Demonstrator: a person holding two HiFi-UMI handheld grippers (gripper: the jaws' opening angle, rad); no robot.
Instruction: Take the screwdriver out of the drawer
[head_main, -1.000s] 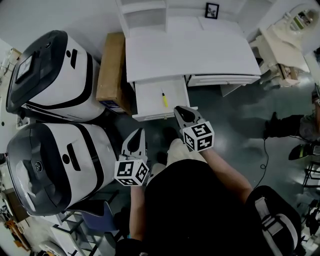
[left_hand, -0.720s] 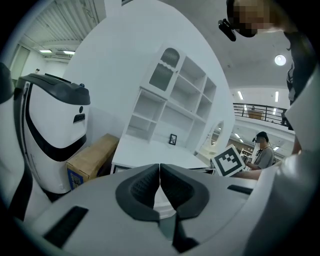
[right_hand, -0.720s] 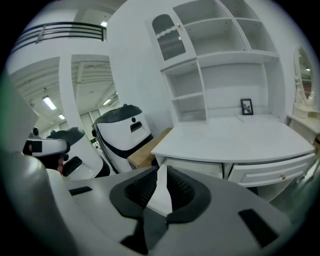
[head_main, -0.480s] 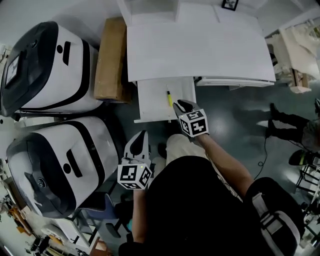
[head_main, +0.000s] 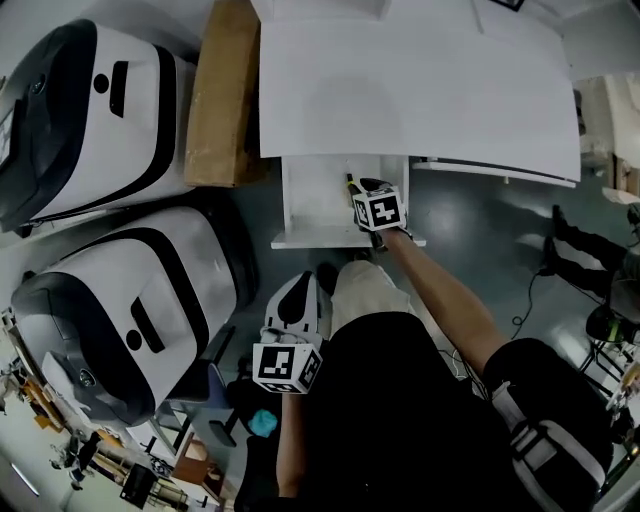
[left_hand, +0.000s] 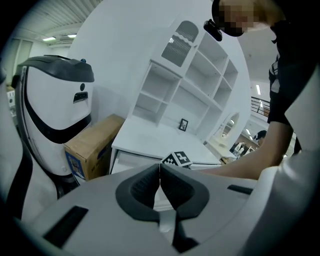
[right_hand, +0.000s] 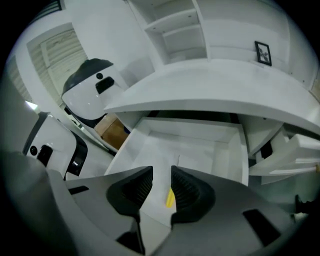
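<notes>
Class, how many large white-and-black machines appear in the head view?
2. The upper machine stands at upper left beside the cardboard box; the lower machine lies below it. Others may be out of frame.

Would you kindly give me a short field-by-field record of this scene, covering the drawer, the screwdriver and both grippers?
drawer: open, pulled out from under the desk
screwdriver: yellow handle, lying on the drawer floor, not gripped
right gripper: over the drawer, pointing down at the screwdriver; jaws open, just been opening; handle shows beyond the gap, not pinched
left gripper: back near the person's lap, jaws shut, empty
beside desk: box, two white-and-black machines
</notes>
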